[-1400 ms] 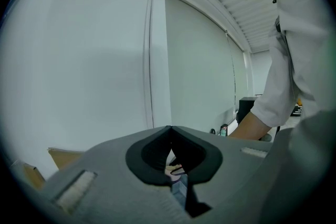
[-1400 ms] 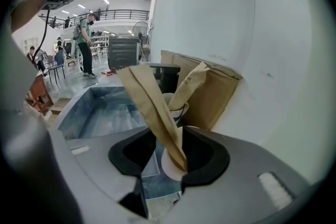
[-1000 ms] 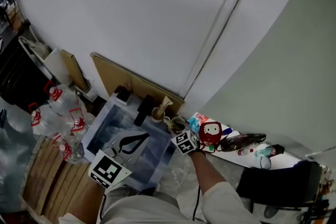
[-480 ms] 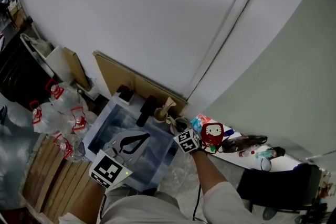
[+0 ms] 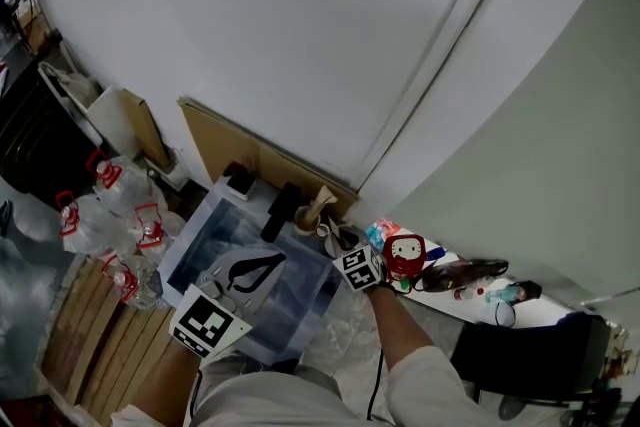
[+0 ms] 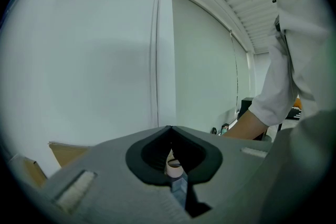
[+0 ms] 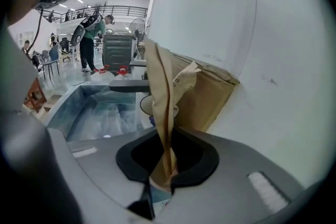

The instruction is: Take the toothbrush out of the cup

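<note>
A toothbrush in a brown paper wrapper (image 7: 164,97) stands upright in a pale cup (image 7: 157,190) at the back edge of the basin; its top shows in the head view (image 5: 322,199). My right gripper (image 7: 167,165) reaches in from the right (image 5: 336,237). Its jaws have just been closing, and they now pinch the wrapper's lower part. A second white cup (image 7: 146,104) sits just behind. My left gripper (image 5: 252,269) hangs over the basin, shut and empty (image 6: 169,131). Through the slot between its jaws I see a cup (image 6: 174,167).
A blue-grey marbled basin (image 5: 215,235) fills the middle. Brown cardboard (image 5: 250,155) leans on the white wall behind it. Several water bottles with red labels (image 5: 105,215) and wooden slats (image 5: 85,335) are at the left. A red figure (image 5: 403,255) and dark items (image 5: 465,270) lie at the right.
The head view has shifted slightly. Both grippers stay where they were, the right one at the cups; its jaws are too small in that view to compare.
</note>
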{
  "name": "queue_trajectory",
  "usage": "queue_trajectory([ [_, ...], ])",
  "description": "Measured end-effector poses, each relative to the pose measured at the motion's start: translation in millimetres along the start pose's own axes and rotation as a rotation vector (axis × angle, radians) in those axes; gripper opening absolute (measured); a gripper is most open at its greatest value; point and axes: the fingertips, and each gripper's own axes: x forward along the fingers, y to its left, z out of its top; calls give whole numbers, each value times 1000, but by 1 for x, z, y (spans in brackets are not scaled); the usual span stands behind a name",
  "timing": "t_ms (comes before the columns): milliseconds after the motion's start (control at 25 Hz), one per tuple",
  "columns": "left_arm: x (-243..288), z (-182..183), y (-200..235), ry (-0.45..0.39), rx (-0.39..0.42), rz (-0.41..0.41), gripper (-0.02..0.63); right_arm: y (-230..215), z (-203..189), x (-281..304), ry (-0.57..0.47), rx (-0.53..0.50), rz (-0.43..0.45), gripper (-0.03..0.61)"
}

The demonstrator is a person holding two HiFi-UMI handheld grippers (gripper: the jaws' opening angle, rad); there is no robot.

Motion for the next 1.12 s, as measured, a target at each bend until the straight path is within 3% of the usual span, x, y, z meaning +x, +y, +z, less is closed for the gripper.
queue_trajectory([
  [520,-1,5,-4,-17,5,-21,3,-4,22,-20,-53,-1,-23,34],
  [1120,5,11,-11,-45,3,-57,3,-8,75,-71,-170,-22,-48,34],
])
